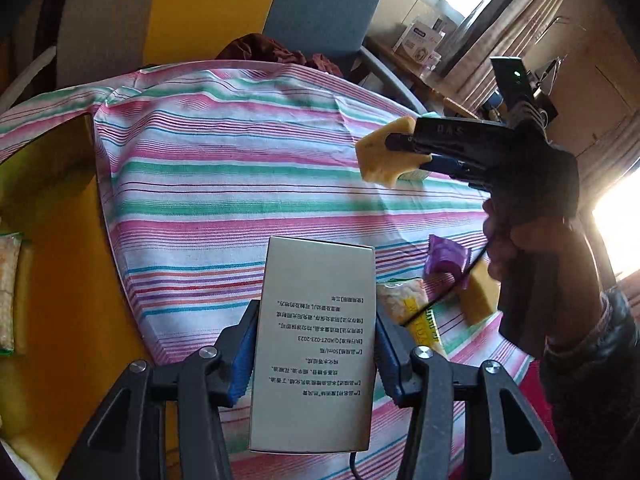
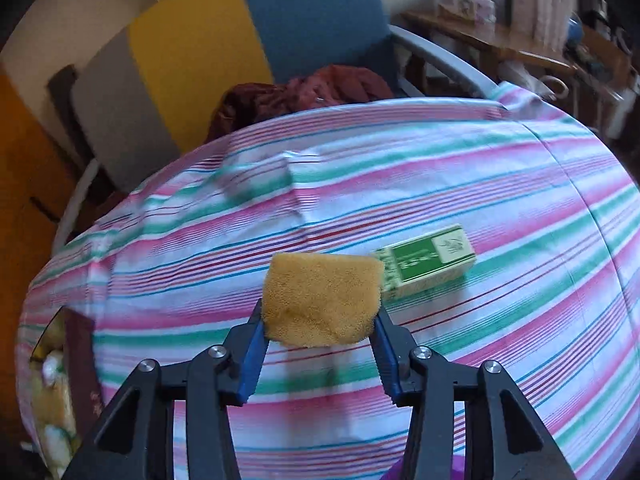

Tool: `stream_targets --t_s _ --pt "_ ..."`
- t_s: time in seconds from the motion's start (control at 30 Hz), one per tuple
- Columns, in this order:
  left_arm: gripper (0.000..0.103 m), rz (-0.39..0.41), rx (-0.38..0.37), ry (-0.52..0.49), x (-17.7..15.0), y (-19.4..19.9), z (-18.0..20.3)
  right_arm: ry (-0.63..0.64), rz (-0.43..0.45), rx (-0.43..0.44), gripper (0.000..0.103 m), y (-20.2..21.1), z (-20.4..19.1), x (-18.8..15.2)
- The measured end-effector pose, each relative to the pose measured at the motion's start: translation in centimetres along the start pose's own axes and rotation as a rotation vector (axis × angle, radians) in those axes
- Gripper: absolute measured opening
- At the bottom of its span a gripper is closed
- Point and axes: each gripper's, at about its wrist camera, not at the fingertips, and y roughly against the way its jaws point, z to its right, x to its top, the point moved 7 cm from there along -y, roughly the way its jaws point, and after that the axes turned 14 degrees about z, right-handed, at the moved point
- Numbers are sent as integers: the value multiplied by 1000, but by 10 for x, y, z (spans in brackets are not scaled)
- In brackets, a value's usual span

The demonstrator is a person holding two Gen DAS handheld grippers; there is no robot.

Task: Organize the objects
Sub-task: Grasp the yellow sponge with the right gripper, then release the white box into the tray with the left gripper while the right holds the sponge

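My left gripper (image 1: 316, 314) is shut on a silver-grey carton (image 1: 320, 276) with printed text, held upright above the striped tablecloth (image 1: 240, 168). My right gripper (image 2: 319, 316) is shut on a yellow sponge (image 2: 320, 294), which bulges between the blue pads and hangs just above the cloth. From the left wrist view the right gripper (image 1: 406, 152) shows at the upper right with the same sponge (image 1: 378, 160), a hand on its grip. A green and white box (image 2: 428, 264) lies on the cloth just right of and beyond the sponge.
A purple wrapper (image 1: 446, 258), a second sponge (image 1: 480, 296) and a snack packet (image 1: 404, 300) lie on the cloth at right. A yellow surface (image 1: 60, 260) with a packet (image 1: 8, 292) lies left. A blue chair (image 2: 312, 12) holding dark red fabric (image 2: 304, 92) stands behind the table.
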Motion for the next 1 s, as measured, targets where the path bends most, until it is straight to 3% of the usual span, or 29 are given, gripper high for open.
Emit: stream_targets --t_s 0.23,0.53,0.77,1.0 --pt "52 60 -9 8 2 31 -2 90 20 172 48 53 -45 -26" --pt "50 142 13 45 -5 87 -30 243 -6 281 48 87 -87 -90" --pt "50 190 52 38 -12 115 -39 327 -13 295 48 87 -99 -128" --pt "50 247 194 56 -20 145 -73 345 -6 288 48 83 -99 -135"
